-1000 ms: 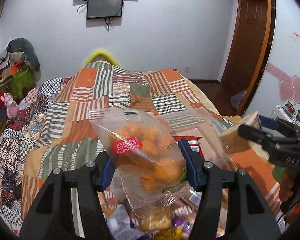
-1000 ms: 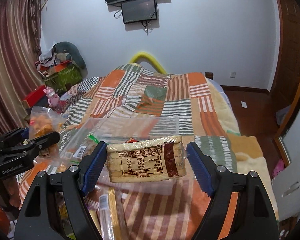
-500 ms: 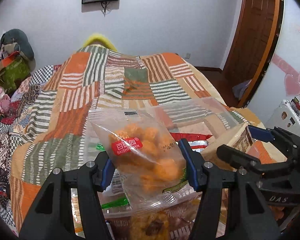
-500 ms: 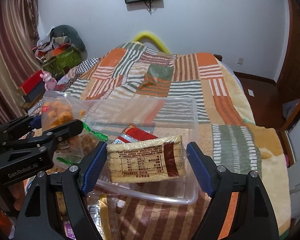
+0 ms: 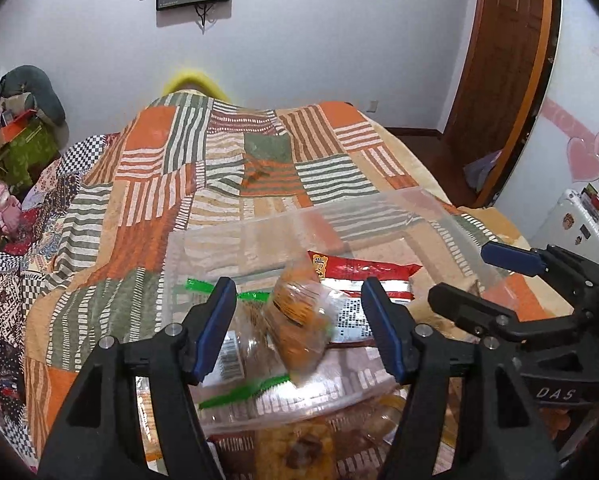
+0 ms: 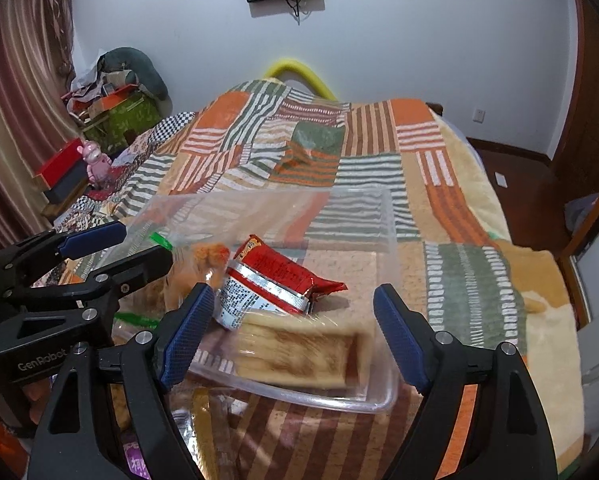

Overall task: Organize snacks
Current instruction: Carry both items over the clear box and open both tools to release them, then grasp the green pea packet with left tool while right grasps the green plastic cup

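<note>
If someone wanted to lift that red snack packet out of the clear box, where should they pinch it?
Probably the raised crimped end of the red snack packet, coming from above: it lies tilted in the clear box, propped on other snacks, and that flat seam sticks up free.

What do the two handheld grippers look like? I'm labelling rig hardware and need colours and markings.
Both are matte black plastic frames with silver screw heads and ribbed blue pads on the inner faces of their two fingers. The left gripper shows white "GenRobot" lettering on its side in the right wrist view; the right gripper shows "DAS" in the left wrist view. No cables or sleeves are visible.
</note>
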